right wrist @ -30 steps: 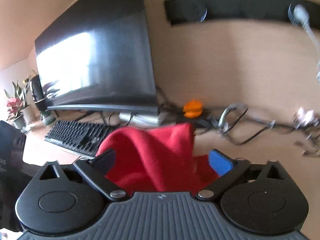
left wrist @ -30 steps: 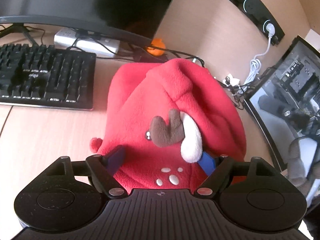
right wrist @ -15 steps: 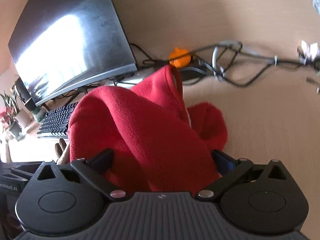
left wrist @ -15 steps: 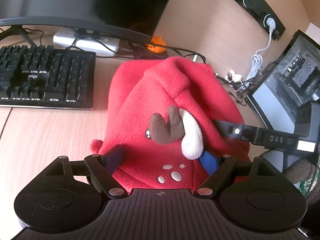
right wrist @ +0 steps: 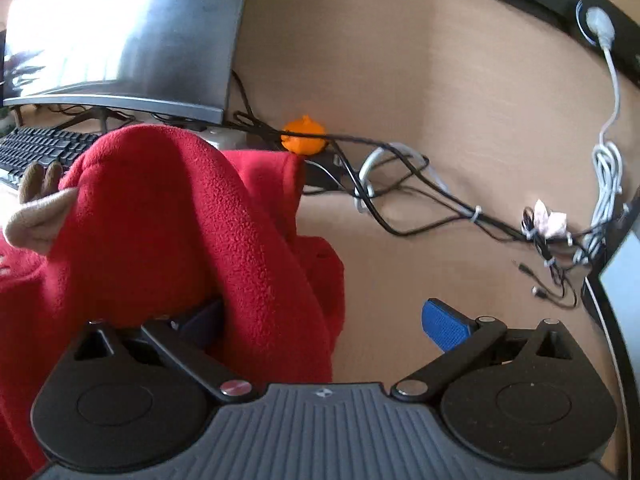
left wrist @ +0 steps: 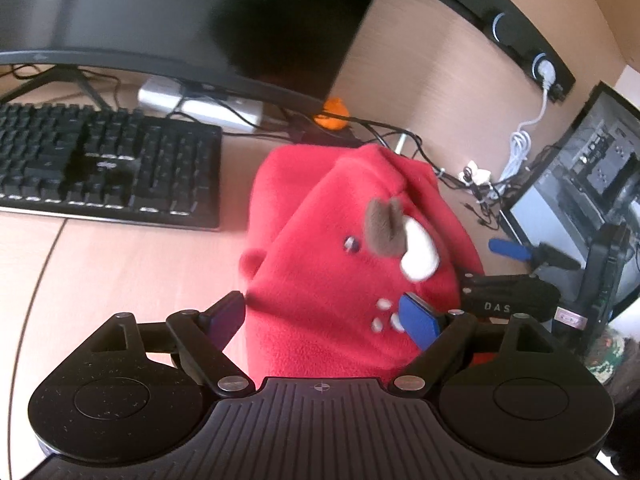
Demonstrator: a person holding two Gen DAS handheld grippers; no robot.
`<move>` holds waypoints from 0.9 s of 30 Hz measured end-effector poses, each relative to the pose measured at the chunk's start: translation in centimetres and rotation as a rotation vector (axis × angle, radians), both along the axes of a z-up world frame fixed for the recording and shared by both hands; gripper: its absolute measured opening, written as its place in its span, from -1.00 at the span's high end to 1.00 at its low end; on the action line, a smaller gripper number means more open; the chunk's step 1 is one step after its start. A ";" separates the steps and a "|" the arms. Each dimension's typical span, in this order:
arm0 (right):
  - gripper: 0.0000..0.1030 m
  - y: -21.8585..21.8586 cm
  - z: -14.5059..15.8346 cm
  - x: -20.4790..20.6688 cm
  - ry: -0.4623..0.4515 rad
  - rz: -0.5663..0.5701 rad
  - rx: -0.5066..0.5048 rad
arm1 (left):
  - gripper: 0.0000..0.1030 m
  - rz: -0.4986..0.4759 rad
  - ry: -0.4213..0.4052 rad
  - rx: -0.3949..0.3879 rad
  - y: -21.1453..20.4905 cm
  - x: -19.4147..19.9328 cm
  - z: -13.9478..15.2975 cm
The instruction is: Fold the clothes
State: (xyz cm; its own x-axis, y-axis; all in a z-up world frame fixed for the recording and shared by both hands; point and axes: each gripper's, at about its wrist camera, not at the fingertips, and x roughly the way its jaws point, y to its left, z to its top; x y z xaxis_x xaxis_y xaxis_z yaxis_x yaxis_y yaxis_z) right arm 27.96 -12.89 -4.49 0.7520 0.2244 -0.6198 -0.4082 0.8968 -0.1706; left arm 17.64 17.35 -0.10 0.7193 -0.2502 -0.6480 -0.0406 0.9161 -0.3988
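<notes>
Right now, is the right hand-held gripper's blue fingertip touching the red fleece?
Apart. The right wrist view shows bare desk between the blue fingertip and the red fleece.

Red fleece garment with brown-and-cream antler patch, black keyboard, orange object, tan wood-grain surface.

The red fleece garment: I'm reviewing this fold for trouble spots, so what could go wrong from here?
1. The right hand-held gripper stands open, with the red fleece garment draped over one finger only; the bunched fold may slump.
2. Whether the left hand-held gripper is gripping is unclear; fleece fills its gap, so a pull might drag the pile toward the keyboard.
3. Loose cables lie just behind the garment and could snag.
</notes>
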 end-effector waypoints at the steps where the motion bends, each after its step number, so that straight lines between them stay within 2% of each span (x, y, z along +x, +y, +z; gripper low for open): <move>1: -1.00 -0.2 0.7 0.0 -0.010 0.007 0.022 | -0.71 0.002 -0.009 -0.003 0.2 -0.2 0.3; 6: -1.00 -0.7 4.6 -0.1 -0.076 0.036 0.148 | -0.78 0.025 -0.041 0.024 0.8 -0.8 1.2; 8: -1.00 0.4 5.9 0.5 -0.116 0.052 0.158 | -0.78 0.046 -0.022 0.075 0.8 -0.5 1.0; 11: -1.00 3.3 5.0 2.1 -0.116 0.075 0.072 | -0.77 0.063 0.035 0.178 0.4 0.4 0.1; 13: -1.00 5.7 2.5 3.6 -0.041 0.080 -0.049 | -0.78 0.062 0.060 0.230 0.1 0.8 -0.4; 15: -0.99 6.6 0.3 4.8 0.007 0.069 -0.086 | -0.78 0.059 0.058 0.252 -0.2 0.8 -0.4; 17: -0.99 6.1 0.9 4.9 0.015 0.055 -0.028 | -0.78 0.056 0.055 0.274 -0.5 0.7 -0.3; 21: -0.99 4.6 3.8 3.3 -0.048 0.112 0.106 | -0.78 0.049 0.050 0.317 -1.1 0.6 -0.2; 23: -0.87 3.9 5.1 2.6 -0.061 0.154 0.179 | -0.78 0.045 0.048 0.339 -1.4 0.5 -0.2; 26: -0.53 3.7 5.4 2.9 -0.024 0.203 0.240 | -0.78 0.039 0.035 0.326 -1.4 0.5 0.0; 27: -0.35 4.0 5.0 3.2 -0.012 0.207 0.239 | -0.78 0.034 0.025 0.315 -1.3 0.4 0.1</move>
